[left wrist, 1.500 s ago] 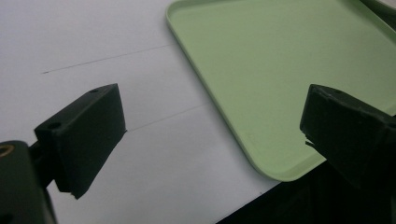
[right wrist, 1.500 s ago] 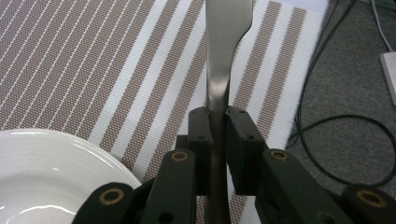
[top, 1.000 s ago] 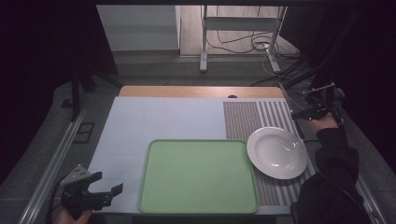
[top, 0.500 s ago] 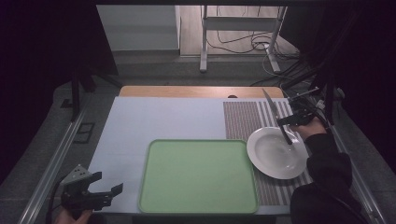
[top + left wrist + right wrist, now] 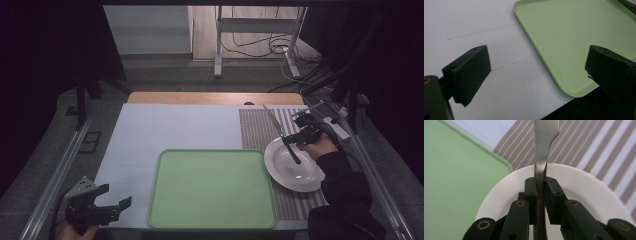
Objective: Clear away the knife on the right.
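At the near left corner of the bench (image 5: pixel 175 125), the left claw (image 5: pixel 114 196) is held in a hand just off the pale sheet. Its jaws are spread wide and nothing is between them; in the left gripper view the claw (image 5: pixel 537 72) is seen low over the white sheet, with the near left corner of the tray (image 5: pixel 574 37) lying between the two black jaws farther off.

The green tray (image 5: pixel 212 187) is laid at the near middle of the bench, and nothing is seen on it. Its right edge is just beside the plate.

The white plate (image 5: pixel 292 167) is set on the striped mat (image 5: pixel 260 127) at the right. Over it the right claw (image 5: pixel 295 137) is held, clenched on a knife (image 5: pixel 272 119). In the right gripper view the claw (image 5: pixel 540 185) is seen with both pads pressed against the metal knife (image 5: pixel 544 142), which is gripped at its neck. The blade is pointed away and up past the plate's far rim (image 5: pixel 579 175), over the mat (image 5: pixel 584 147); the handle runs back under the claw over the plate's well. The tray's corner (image 5: pixel 461 182) is seen at the left of that view.
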The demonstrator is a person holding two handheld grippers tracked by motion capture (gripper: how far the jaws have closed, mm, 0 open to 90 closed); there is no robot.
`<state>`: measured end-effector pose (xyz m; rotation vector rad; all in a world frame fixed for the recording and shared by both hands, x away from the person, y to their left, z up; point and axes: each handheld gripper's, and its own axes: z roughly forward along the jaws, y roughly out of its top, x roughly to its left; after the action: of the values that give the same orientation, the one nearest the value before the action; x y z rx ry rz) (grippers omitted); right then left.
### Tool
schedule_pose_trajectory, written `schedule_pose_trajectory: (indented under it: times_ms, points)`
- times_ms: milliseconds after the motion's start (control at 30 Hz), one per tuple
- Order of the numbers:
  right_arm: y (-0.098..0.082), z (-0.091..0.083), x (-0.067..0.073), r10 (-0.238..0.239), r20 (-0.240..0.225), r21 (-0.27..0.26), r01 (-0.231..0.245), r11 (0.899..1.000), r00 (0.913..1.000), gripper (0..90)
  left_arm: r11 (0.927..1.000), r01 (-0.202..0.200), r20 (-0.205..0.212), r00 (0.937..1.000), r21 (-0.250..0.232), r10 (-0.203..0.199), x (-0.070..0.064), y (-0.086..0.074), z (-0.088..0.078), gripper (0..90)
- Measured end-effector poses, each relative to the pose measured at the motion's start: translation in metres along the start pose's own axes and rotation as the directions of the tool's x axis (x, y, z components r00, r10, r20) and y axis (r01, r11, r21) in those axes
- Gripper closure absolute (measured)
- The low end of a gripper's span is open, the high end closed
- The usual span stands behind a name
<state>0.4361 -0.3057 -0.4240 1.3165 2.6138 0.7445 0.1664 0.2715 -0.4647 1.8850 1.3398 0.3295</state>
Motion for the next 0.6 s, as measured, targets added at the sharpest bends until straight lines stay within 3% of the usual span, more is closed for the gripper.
schedule_pose_trajectory:
  times_ms: [433, 600]
  points:
    - [-0.010, 0.003, 0.049, -0.062, -0.056, 0.030, 0.063, 0.998, 0.9965, 81.3, 1.0000, 0.000, -0.001, 1.0000, 0.001, 0.000, 0.000, 0.000, 0.000, 5.8]
    - [-0.012, 0.007, 0.072, -0.103, -0.083, 0.045, 0.107, 0.993, 0.9912, 81.3, 1.0000, -0.001, -0.002, 1.0000, 0.001, 0.001, 0.000, 0.001, 0.001, 5.8]
